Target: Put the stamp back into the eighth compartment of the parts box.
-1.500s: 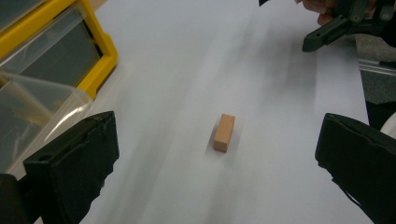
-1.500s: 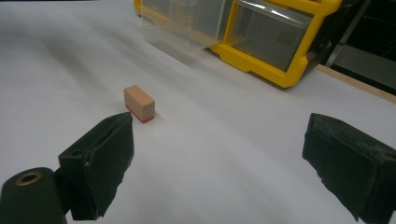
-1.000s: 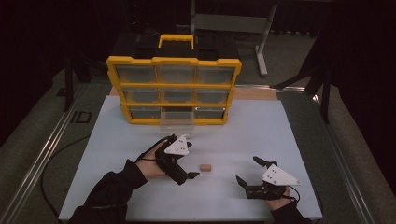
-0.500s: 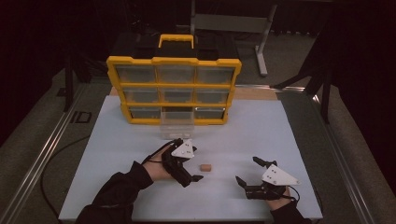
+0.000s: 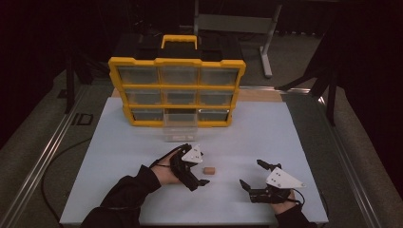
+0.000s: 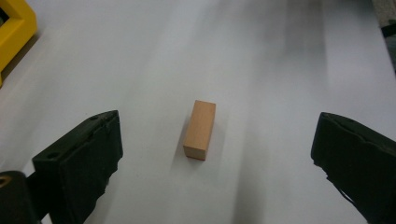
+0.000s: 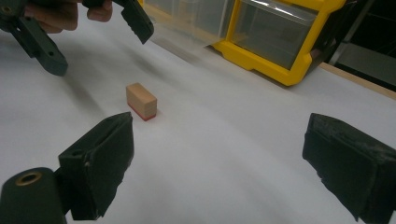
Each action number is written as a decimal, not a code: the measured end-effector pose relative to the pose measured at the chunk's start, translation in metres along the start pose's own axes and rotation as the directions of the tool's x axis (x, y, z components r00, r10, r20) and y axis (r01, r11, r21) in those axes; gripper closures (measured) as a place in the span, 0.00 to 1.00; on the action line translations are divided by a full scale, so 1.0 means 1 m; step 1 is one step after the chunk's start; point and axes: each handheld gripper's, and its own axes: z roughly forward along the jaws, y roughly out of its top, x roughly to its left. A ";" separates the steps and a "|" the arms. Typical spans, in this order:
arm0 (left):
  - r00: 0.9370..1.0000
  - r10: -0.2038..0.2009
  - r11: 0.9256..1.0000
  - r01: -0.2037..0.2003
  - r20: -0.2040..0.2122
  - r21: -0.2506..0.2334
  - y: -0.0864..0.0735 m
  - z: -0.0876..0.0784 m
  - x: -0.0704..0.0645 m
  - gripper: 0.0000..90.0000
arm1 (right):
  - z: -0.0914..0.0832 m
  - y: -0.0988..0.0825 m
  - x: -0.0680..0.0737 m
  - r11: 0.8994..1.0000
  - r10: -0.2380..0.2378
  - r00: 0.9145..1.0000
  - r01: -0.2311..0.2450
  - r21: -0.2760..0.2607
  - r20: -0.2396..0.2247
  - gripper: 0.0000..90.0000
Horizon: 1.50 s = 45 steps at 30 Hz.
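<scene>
A person works two hand-held grippers over a white table (image 5: 294, 123). The left gripper (image 5: 198, 171) hovers just beside a small wooden block (image 5: 208, 169), jaws spread wide with nothing between them; the block lies flat on the table just ahead of those jaws, untouched. In the left gripper view the block (image 6: 200, 129) sits between the two black jaws and a little beyond their tips, its long side pointing away from the gripper, a thin red edge along its bottom. The right gripper (image 5: 254, 175) rests low near the table's front edge, well apart from the block, its jaws also wide open and empty. In the right gripper view the block (image 7: 141, 101) lies ahead and to the left of that gripper's jaws, with the left gripper (image 7: 93, 35) farther off beyond it, held by a hand (image 7: 60, 14). Behind both grippers stands a yellow organizer (image 5: 177, 91) of clear drawers with a handle on top; one bottom drawer (image 5: 179, 127) is pulled out toward the block.
</scene>
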 end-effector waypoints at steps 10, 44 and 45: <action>1.000 0.003 1.000 -0.003 -0.007 0.025 -0.006 0.014 0.004 0.14 | 0.000 0.000 0.000 1.000 -0.001 1.000 0.001 -0.003 -0.002 0.10; 0.999 0.042 0.995 -0.041 -0.013 0.094 -0.003 0.034 0.005 0.70 | 0.000 0.000 -0.001 1.000 -0.005 1.000 0.005 0.002 -0.002 0.10; 0.999 0.044 0.995 -0.042 -0.019 0.095 -0.003 0.034 0.005 0.71 | 0.000 0.000 0.000 1.000 -0.001 1.000 0.001 0.003 -0.003 0.10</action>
